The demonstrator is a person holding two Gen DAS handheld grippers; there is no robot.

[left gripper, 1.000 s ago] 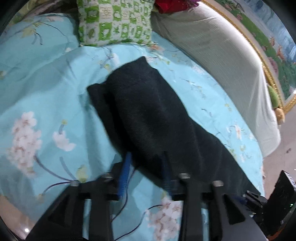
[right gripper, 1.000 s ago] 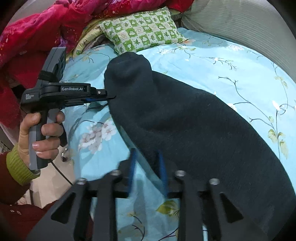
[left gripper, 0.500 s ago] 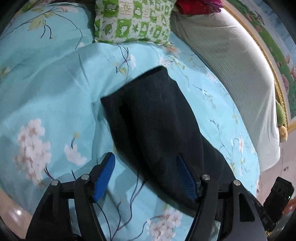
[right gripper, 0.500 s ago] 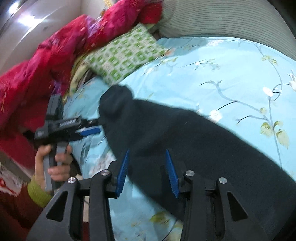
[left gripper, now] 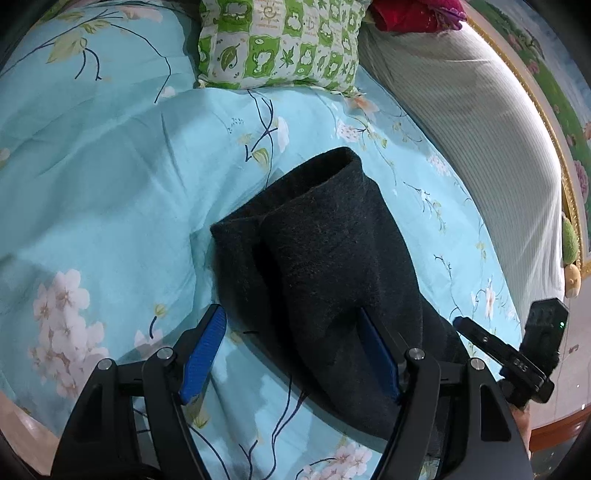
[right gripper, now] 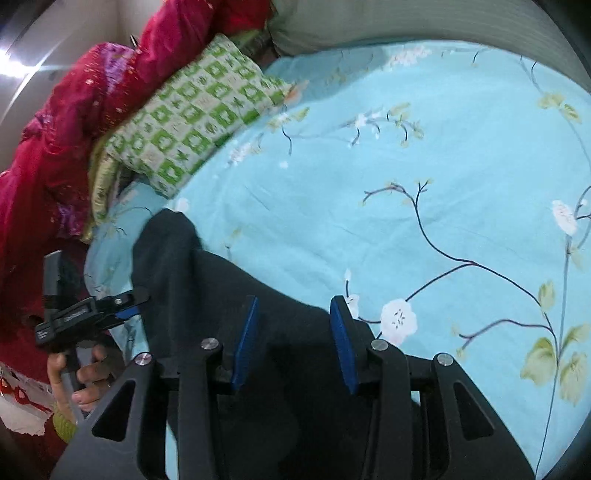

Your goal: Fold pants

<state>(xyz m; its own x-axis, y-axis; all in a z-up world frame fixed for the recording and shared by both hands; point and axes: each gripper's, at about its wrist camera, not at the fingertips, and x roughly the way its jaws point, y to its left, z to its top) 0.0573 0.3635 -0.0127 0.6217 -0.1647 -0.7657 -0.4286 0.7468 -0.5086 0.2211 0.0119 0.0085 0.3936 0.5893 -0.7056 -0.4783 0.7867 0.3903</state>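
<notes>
Lying on the bed's blue flowered sheet (left gripper: 110, 192), the dark pants (left gripper: 325, 251) are doubled lengthwise, cuffs toward the green checked pillow (left gripper: 280, 40). The left claw (left gripper: 291, 347) is spread wide over their near edge, gripping nothing. The right claw (right gripper: 293, 339) is also spread, above the pants (right gripper: 207, 280), empty.

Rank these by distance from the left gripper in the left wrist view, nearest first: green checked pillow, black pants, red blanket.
From the left gripper:
1. Black pants, lying right between and ahead of the open fingers.
2. Green checked pillow, straight ahead at the head of the bed.
3. Red blanket, behind the pillow, top right edge.
</notes>
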